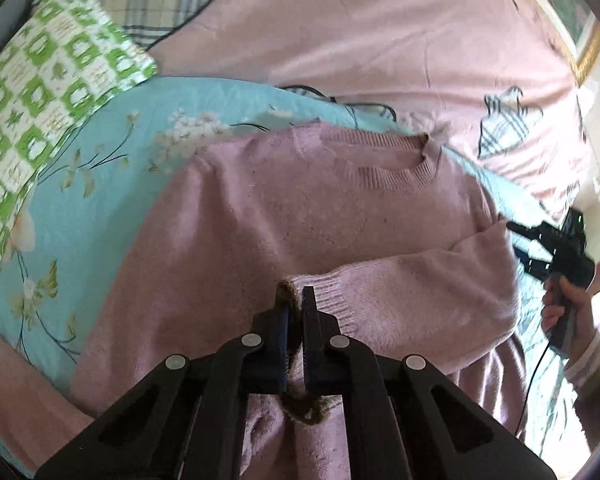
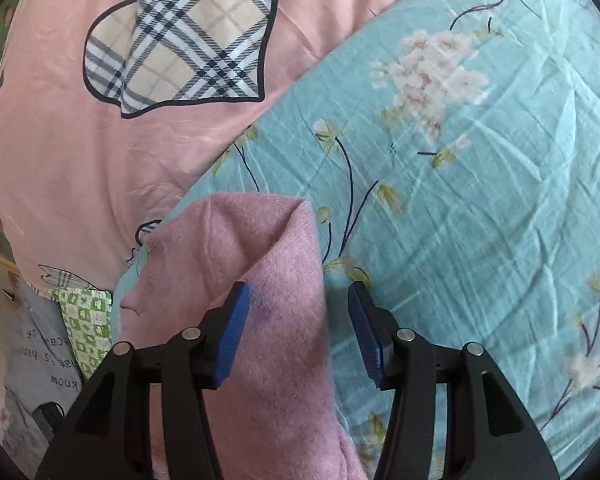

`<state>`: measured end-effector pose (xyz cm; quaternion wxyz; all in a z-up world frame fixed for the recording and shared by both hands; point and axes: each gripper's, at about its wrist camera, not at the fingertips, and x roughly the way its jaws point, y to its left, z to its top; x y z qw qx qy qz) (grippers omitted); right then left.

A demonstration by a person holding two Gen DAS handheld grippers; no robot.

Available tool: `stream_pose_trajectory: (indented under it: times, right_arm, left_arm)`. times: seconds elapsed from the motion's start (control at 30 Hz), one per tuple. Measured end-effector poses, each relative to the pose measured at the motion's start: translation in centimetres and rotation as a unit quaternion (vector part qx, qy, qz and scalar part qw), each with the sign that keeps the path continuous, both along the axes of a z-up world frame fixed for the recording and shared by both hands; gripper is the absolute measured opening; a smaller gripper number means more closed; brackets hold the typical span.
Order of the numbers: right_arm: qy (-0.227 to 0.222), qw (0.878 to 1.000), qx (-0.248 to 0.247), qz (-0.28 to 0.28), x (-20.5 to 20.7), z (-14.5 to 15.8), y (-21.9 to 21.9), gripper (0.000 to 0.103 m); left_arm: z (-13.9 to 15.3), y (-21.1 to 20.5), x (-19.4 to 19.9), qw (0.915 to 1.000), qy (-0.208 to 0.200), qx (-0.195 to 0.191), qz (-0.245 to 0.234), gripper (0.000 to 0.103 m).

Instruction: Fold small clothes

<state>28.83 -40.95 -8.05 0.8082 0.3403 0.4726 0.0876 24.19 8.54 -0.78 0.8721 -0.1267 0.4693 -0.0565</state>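
A small pink knit sweater [image 1: 284, 216] lies front up on a blue floral sheet [image 1: 92, 200], its ribbed neck away from me. Its right sleeve [image 1: 420, 288] is folded across the chest. My left gripper [image 1: 295, 300] is shut on the cuff [image 1: 328, 296] of that sleeve, over the middle of the sweater. My right gripper [image 2: 298, 300] is open, its blue pads [image 2: 236, 332] either side of the sweater's folded edge [image 2: 276, 280]. It also shows in the left wrist view [image 1: 520, 240] at the sweater's right shoulder, held by a hand.
A pink quilt [image 1: 360, 32] with plaid heart patches [image 2: 188, 36] lies beyond the blue sheet [image 2: 480, 200]. A green and white checked pillow [image 1: 48, 92] sits at the far left. A cable [image 1: 536, 376] hangs from the right gripper.
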Motion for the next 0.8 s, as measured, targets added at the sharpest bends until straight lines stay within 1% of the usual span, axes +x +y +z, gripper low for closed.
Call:
stream_pose_trajectory:
  times: [0.07,0.17,0.27,0.33,0.37,0.4,0.43,0.47,0.57,0.63,0.7,0.77,0.8]
  right_arm:
    - [-0.005,1.000,0.004,0.004,-0.1,0.1,0.0,0.058]
    - [-0.010,1.000,0.004,0.013,0.1,0.1,0.3,0.060]
    - [-0.010,1.000,0.003,0.017,0.6,0.0,0.7,0.060]
    - [-0.013,1.000,-0.004,0.024,1.0,-0.1,1.2,0.059]
    - [-0.014,0.999,-0.013,0.034,1.2,-0.1,1.8,0.055]
    - [-0.015,0.999,-0.024,0.043,1.3,0.0,2.2,0.019]
    - [-0.008,0.998,-0.040,0.054,1.6,-0.1,2.6,0.009]
    - [-0.008,0.997,-0.052,0.053,1.6,0.2,2.6,0.009]
    - [-0.048,0.994,-0.092,0.030,1.7,3.3,1.3,0.008]
    - [-0.072,0.991,-0.116,0.010,2.2,6.2,-0.3,0.007]
    - [-0.078,0.986,-0.144,0.005,3.4,7.8,-1.3,0.007]
    - [-0.067,0.982,-0.176,0.013,4.5,7.5,-1.0,0.007]
    - [-0.057,0.979,-0.193,0.020,5.1,6.8,-0.7,0.007]
  left_arm:
    - [-0.5,1.1,0.1,0.9997,0.002,-0.018,0.018,0.003]
    - [-1.1,2.3,0.4,0.9991,0.010,-0.024,0.035,0.003]
    - [-1.8,2.6,0.7,0.9986,0.017,-0.022,0.046,0.003]
    - [-2.3,2.3,0.9,0.9986,0.023,-0.017,0.044,0.003]
    - [-2.5,2.0,1.0,0.9988,0.025,-0.011,0.041,0.002]
    - [-2.7,1.7,1.1,0.9989,0.028,-0.008,0.038,0.003]
    - [-2.8,1.5,1.3,0.9989,0.029,-0.007,0.037,0.002]
    - [-2.8,1.2,1.6,0.9989,0.030,-0.010,0.034,0.002]
    - [-1.9,-0.4,2.7,0.9996,0.018,-0.019,0.012,0.002]
    - [-1.2,-2.4,3.8,0.9999,0.004,0.001,-0.012,0.002]
    - [-1.3,-4.1,4.9,0.9993,0.000,0.021,-0.031,0.002]
    - [-2.2,-4.8,5.9,0.9985,0.008,0.039,-0.038,0.002]
    - [-3.0,-4.9,6.5,0.9978,0.018,0.053,-0.038,0.002]
